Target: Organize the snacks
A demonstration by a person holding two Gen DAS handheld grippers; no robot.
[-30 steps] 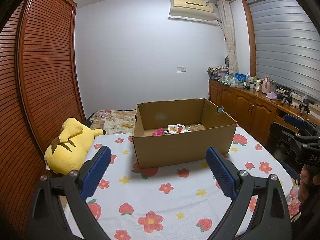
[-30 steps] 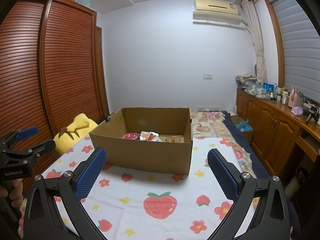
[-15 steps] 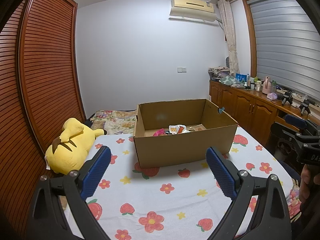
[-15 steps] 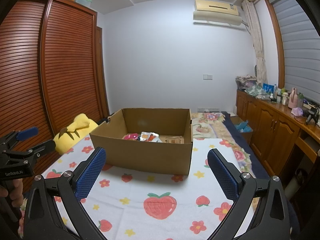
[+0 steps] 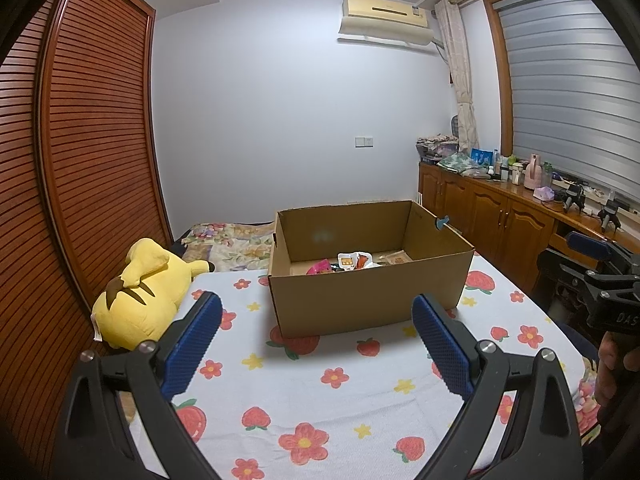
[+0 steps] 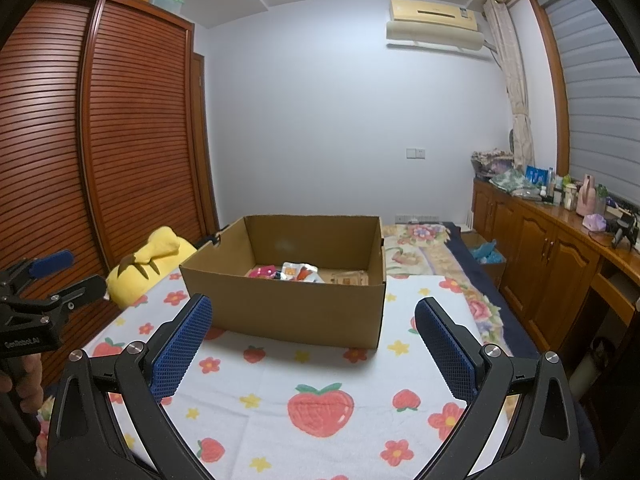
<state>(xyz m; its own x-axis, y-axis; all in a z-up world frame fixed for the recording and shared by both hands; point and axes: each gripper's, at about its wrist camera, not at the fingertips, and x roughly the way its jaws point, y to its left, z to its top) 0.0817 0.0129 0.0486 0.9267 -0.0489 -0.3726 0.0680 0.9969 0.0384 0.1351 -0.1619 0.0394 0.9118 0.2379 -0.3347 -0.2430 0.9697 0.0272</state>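
You see the cardboard box at frame centre on the bed, snacks inside it, the plush toy to its left, cabinets at right.

Both grippers have black frames with silver screws, and their fingers carry blue textured pads.

Barely a flicker! In the left wrist view, the open brown cardboard box on the strawberry-print cloth drops a hair lower in frame. The cream wall-mounted air conditioner drops with it, so the black left gripper with blue-padded fingers has tipped up just a touch.
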